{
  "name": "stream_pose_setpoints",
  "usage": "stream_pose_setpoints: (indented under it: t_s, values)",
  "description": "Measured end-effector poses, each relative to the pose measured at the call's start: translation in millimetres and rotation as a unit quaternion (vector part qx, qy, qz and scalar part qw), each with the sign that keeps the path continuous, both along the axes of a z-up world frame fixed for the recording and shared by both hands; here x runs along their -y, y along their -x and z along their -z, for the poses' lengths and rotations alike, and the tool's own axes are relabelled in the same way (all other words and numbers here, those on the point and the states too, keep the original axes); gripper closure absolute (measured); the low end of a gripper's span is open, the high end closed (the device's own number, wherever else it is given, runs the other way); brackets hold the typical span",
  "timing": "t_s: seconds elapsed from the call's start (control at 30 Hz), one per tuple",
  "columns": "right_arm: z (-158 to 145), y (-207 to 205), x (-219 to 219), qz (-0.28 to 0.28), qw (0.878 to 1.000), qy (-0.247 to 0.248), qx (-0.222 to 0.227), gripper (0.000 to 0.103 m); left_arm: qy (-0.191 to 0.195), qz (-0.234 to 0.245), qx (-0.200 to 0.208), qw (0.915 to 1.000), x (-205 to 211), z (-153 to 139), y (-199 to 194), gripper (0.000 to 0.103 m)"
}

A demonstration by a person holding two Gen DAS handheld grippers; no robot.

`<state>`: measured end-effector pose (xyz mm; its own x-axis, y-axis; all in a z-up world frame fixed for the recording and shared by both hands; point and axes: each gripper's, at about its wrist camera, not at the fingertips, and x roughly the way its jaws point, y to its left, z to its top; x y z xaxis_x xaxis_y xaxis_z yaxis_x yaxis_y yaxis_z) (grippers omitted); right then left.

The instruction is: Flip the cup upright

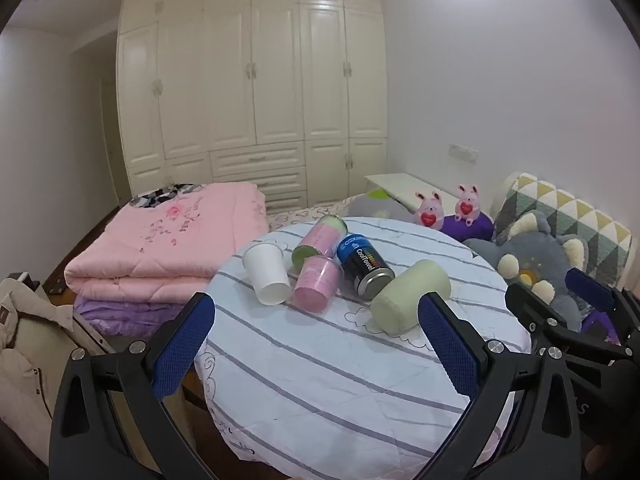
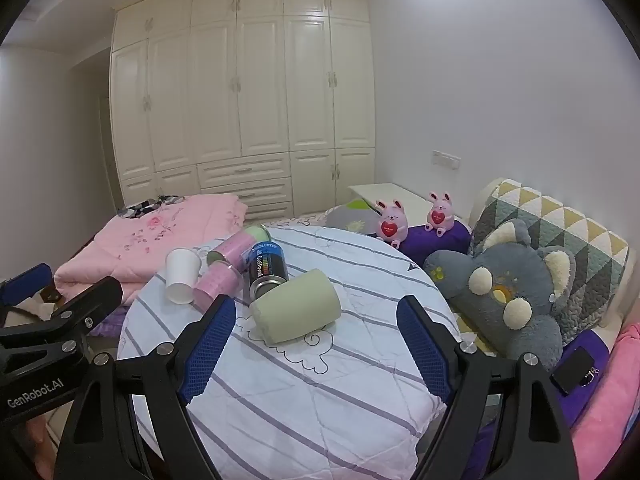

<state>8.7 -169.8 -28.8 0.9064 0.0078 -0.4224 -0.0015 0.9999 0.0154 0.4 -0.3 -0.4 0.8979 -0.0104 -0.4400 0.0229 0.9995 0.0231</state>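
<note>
Pre-grasp: both grippers, L [image 1: 316, 344] & R [image 2: 316, 346], jaws spread, holding nothing. Green cup [image 2: 296, 306] lies on its side; R nearest, likely grabs it next.

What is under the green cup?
The green cup lies on its side on a striped cloth with cloud drawings. The cloth covers whatever is underneath, so that cannot be seen.

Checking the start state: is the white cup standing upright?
No, the white cup lies on its side on the striped cloth.
</note>
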Motion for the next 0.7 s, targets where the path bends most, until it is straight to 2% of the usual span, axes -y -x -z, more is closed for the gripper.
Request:
stream_pose_setpoints:
  t_s: [0.17,0.27,0.7]
  values:
    - [1.1,-0.8,0.5,-0.002,1.0,-0.001,-0.004,0.02,0.008,-0.005,-0.002,1.0,-11.0,6.0,-1.4,0.0]
    - [0.6,-0.7,1.1,-0.002,1.0,-0.001,-0.002,0.02,-0.003,-0.008,0.003,1.0,-3.6,11.7,4.4,0.0]
    - [2.6,-1.7,0.3,-0.004,1.0,-0.003,-0.005,0.02,0.001,-0.015,-0.009,0.9998,-6.4,8.5,-2.9,0.0]
